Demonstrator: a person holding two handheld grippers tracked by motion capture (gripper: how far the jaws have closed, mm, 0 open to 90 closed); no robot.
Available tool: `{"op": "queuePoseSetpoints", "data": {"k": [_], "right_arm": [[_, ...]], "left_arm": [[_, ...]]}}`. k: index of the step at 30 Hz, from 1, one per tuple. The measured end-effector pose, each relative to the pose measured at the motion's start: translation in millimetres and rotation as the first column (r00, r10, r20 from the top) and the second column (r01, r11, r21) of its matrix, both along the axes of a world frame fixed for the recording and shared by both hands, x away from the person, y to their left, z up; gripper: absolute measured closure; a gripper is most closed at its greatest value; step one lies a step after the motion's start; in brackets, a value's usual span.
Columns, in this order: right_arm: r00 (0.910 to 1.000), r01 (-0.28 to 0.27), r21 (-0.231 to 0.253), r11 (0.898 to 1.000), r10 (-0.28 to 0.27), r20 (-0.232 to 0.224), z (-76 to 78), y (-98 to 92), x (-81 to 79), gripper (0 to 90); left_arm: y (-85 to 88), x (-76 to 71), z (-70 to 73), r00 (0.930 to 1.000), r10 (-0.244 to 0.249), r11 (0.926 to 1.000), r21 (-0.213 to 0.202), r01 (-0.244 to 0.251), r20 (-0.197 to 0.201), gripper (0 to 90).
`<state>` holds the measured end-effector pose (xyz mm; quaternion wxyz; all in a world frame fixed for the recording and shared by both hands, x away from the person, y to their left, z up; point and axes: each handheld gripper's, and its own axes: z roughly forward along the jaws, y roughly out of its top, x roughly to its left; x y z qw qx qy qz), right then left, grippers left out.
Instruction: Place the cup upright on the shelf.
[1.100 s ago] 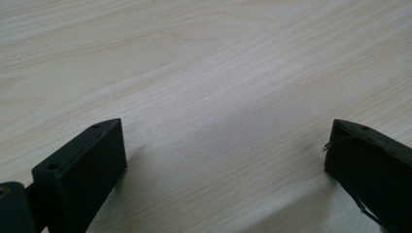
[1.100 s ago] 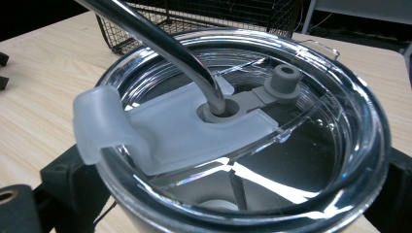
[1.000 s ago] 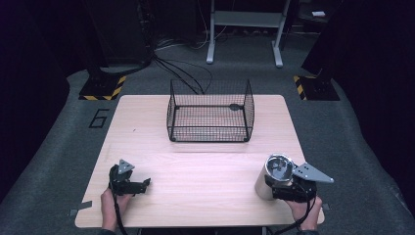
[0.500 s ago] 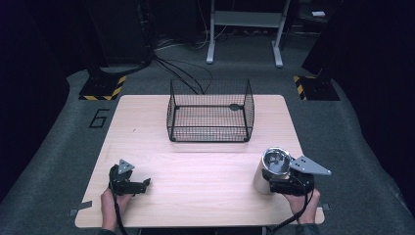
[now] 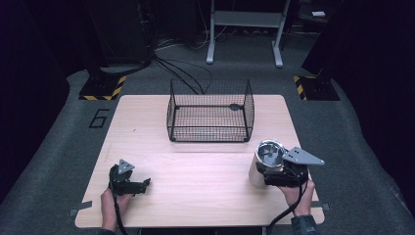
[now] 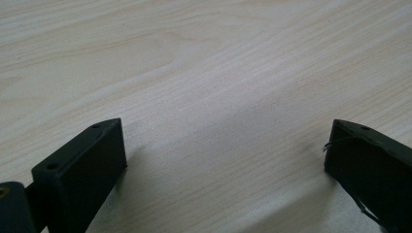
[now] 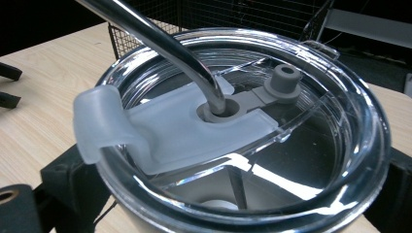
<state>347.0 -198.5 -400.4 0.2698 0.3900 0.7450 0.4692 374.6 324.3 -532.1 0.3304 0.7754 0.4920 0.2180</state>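
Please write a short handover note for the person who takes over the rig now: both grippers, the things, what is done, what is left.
Left hand-held gripper: open, holding nothing, low over the table at its near left.
Right hand-held gripper: shut on the steel tumbler, which has a clear lid and a metal straw, upright at the near right.
Wire basket: far middle, nothing visible inside.
Done: tumbler grasped.
Left: probably to move it into the basket.

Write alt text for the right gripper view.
A steel tumbler with a clear plastic lid sits between the right gripper's two black jaws. A bent metal straw passes through the lid's grey seal; a black wire basket stands behind on the pale wooden table.
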Motion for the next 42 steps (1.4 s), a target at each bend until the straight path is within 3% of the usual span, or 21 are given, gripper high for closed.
{"op": "queuePoseSetpoints", "data": {"k": [42], "right_arm": [[0.9952, -0.095, -0.013, 0.995, 0.095, 0.023, 36.4, 41.9, 44.1, 3.5]], "left_arm": [[-0.1, -0.1, -0.1, 1.0, 0.0, 1.0, -0.001, 0.0, 0.001, 1.3]]}}
